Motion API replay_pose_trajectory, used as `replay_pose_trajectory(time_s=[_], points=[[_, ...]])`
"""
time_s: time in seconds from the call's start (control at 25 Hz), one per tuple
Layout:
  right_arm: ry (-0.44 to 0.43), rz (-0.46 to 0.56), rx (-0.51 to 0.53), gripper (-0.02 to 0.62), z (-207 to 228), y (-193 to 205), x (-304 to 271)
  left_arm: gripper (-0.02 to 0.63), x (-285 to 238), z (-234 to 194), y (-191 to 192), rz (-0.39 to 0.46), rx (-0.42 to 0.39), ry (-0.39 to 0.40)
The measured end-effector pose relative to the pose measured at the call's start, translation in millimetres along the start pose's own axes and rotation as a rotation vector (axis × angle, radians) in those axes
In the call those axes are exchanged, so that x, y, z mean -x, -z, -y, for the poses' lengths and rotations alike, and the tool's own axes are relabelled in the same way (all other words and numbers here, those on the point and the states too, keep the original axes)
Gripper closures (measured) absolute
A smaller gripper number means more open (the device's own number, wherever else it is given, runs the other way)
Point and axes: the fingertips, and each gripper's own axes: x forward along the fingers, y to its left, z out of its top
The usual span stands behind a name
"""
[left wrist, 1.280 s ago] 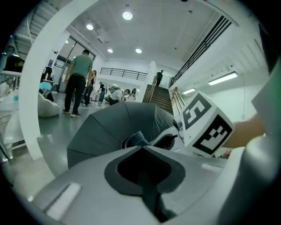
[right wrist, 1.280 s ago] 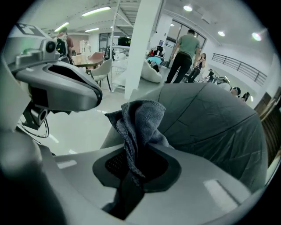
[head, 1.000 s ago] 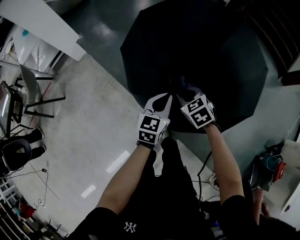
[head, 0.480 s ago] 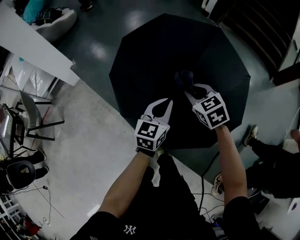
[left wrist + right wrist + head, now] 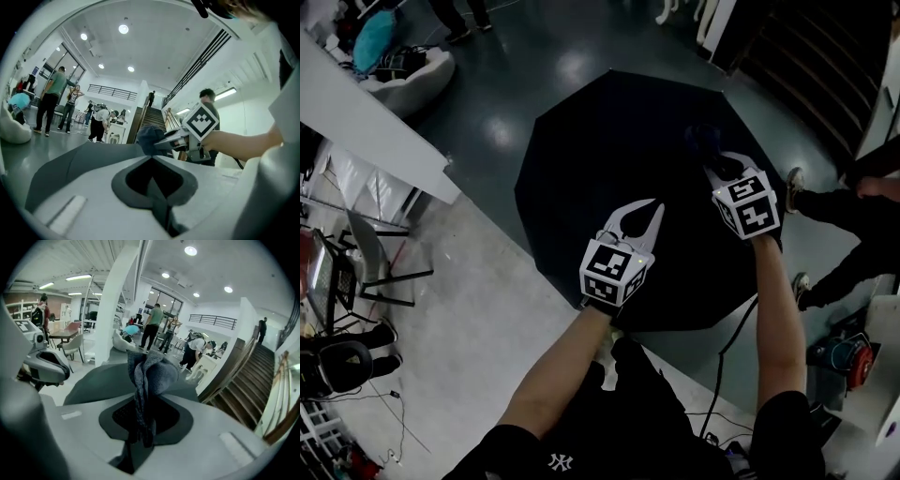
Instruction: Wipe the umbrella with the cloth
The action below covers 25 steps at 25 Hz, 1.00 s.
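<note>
A black open umbrella (image 5: 609, 159) lies on the dark floor with its canopy up, and shows as a dark slope in the left gripper view (image 5: 89, 157) and the right gripper view (image 5: 101, 380). My right gripper (image 5: 712, 164) is over the canopy's far right part, shut on a bunched dark grey cloth (image 5: 701, 141) that sticks out past its jaws (image 5: 150, 373). My left gripper (image 5: 645, 208) hovers over the canopy's near middle, jaws closed tip to tip with nothing between them. From the left gripper view the cloth (image 5: 147, 138) is ahead and slightly right.
A white counter (image 5: 375, 122) and a chair (image 5: 375, 253) stand at the left. A bystander's legs and shoes (image 5: 825, 202) are just right of the umbrella. A staircase (image 5: 825, 66) rises at the far right, and a cable reel (image 5: 848, 352) sits at the near right.
My right gripper has carried the cloth outward to the right across the canopy, away from the left gripper. The left gripper has stayed over the near middle. A bystander's legs have come nearer on the right.
</note>
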Motion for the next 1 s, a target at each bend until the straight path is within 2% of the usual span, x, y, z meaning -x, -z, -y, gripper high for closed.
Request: replay_pose_trajectory(time_s=[0.16,0.52,0.68,1.0], points=[[0.103,-0.052,0.056,0.509,46,4,-15,0.606,-29,5,-11,-0.002,-0.032,0.042],[0.265,-0.190,0.226,0.509,105,16,-68,0.606,-55,-2,3,-0.046,-0.025,0.031],[0.217,-0.227,0.231,0.509,98,19,-89,0.606,-53,-10,10,-0.058,-0.017,0.014],[0.066,-0.252,0.194,0.509,39,29,-91,0.606,-31,-26,21,-0.062,0.003,-0.018]])
